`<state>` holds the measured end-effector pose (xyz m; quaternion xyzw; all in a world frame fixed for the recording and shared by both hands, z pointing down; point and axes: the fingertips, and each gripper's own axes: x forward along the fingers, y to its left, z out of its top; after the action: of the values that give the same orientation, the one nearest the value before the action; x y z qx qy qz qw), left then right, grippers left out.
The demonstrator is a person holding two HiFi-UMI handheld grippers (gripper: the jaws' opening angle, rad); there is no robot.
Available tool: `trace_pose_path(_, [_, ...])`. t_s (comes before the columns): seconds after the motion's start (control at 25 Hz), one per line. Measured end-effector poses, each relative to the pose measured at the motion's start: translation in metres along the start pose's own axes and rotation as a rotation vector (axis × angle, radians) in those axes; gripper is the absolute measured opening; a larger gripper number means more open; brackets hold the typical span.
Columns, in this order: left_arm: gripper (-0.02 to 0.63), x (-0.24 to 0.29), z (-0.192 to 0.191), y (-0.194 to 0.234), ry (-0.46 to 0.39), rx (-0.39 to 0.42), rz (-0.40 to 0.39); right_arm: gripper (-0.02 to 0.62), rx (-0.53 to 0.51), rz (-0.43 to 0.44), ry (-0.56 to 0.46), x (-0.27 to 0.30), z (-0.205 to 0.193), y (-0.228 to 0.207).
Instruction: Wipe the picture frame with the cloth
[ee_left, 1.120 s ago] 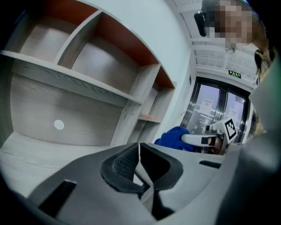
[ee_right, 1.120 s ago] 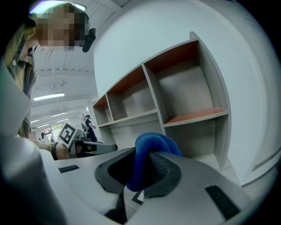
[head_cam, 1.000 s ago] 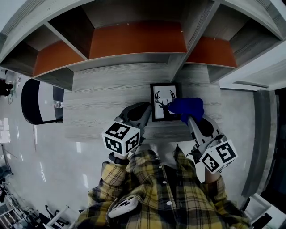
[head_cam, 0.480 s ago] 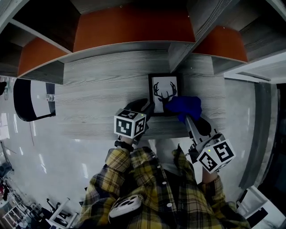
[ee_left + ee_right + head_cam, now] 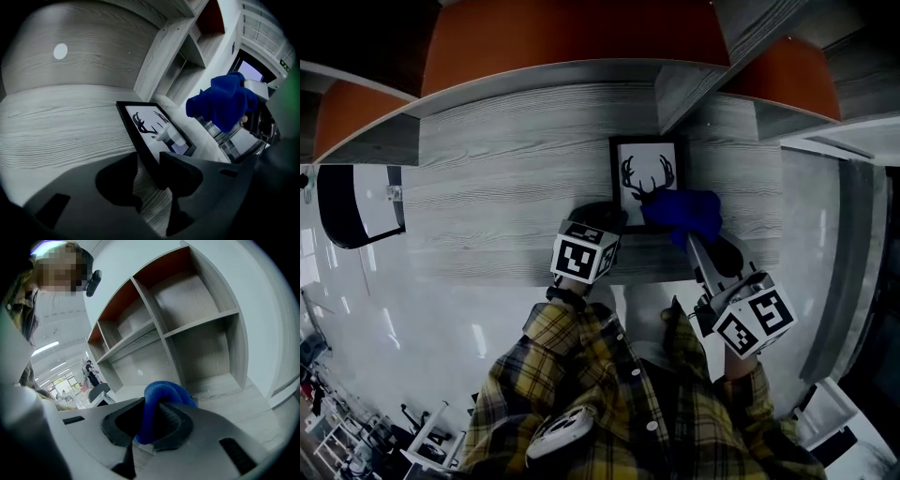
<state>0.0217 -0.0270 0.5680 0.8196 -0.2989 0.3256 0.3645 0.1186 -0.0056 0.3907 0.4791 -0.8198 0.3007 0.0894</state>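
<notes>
A black-edged picture frame (image 5: pixel 646 181) with a deer print lies flat on the grey wood desk (image 5: pixel 506 206). My left gripper (image 5: pixel 602 217) stands at its near left corner. In the left gripper view the frame (image 5: pixel 154 129) runs away from the jaws and its near corner sits in the gap of the left gripper (image 5: pixel 150 168). Those jaws have just been opening and stand wide, not pressing on the frame. My right gripper (image 5: pixel 686 234) is shut on a bunched blue cloth (image 5: pixel 684 212) at the frame's near right corner. The cloth (image 5: pixel 161 397) bulges out above the right gripper (image 5: pixel 150 423).
Shelf compartments with orange backs (image 5: pixel 572 37) rise behind the desk, and a grey divider panel (image 5: pixel 698 84) comes down just behind the frame. An office chair (image 5: pixel 347 202) stands at the desk's left end. The desk's front edge (image 5: pixel 487 279) runs by my plaid sleeves.
My left gripper has dropped to the desk at the frame's near corner and its jaws have opened. The right gripper with the cloth has sunk a little.
</notes>
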Motion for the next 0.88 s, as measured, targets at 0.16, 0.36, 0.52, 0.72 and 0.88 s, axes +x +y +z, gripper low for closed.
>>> trace_pose_path(0.16, [0.140,0.002,-0.002,0.002,0.008,0.020,0.026,0.052,0.010,-0.004,0.003,0.000,-0.003,0.000])
trace_pose_path(0.36, [0.140,0.005,-0.003,-0.003,0.016,0.045,0.035,0.052,0.010,-0.024,0.005,-0.001,-0.005,-0.004])
trace_pose_path(0.52, [0.140,0.006,-0.003,-0.002,0.028,0.057,0.042,0.052,-0.020,-0.046,0.006,0.001,-0.002,-0.008])
trace_pose_path(0.72, [0.140,0.005,-0.004,0.000,0.028,0.064,0.053,0.052,-0.133,-0.099,0.008,0.022,0.012,-0.027])
trace_pose_path(0.88, [0.140,0.005,-0.003,0.004,0.027,0.073,0.068,0.052,-0.284,-0.156,0.066,0.063,0.019,-0.059])
